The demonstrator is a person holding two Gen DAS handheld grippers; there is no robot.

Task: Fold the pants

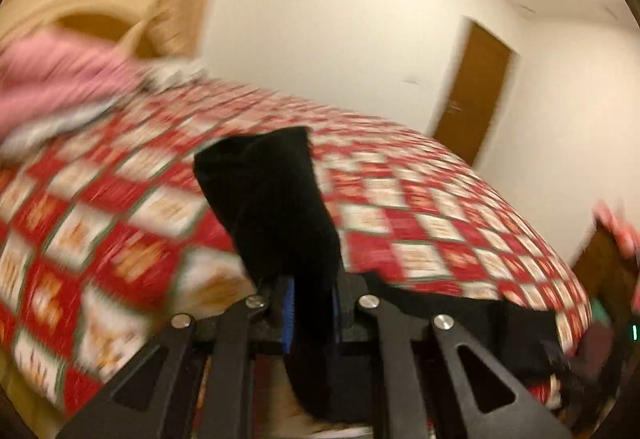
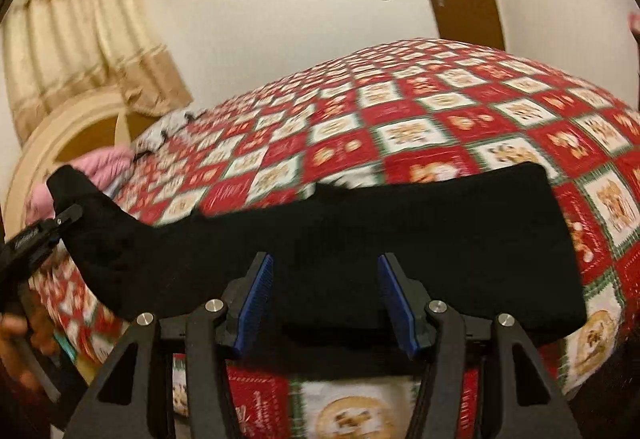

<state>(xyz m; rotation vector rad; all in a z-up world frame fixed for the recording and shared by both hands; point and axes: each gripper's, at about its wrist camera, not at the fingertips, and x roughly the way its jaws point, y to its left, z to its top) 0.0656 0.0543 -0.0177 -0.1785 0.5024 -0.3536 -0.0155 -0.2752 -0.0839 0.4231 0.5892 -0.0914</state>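
Note:
The black pants point(image 2: 420, 231) lie stretched across a red and white checked bed cover point(image 2: 440, 111). In the right wrist view my right gripper point(image 2: 328, 303) stands open over their near edge, with black cloth between the blue pads point(image 2: 260, 299) but no visible press on it. At the far left of that view my left gripper point(image 2: 64, 219) holds one end of the pants lifted off the bed. In the blurred left wrist view the left gripper point(image 1: 312, 311) is shut on the pants point(image 1: 272, 199), which stick up in front of its fingers.
A pile of pink clothes point(image 1: 52, 79) lies near the cream headboard point(image 2: 60, 135) with a curtain point(image 2: 80, 31) behind it. A brown door point(image 1: 472, 91) stands in the white wall beyond the bed. A hand point(image 2: 16, 339) shows at the left edge.

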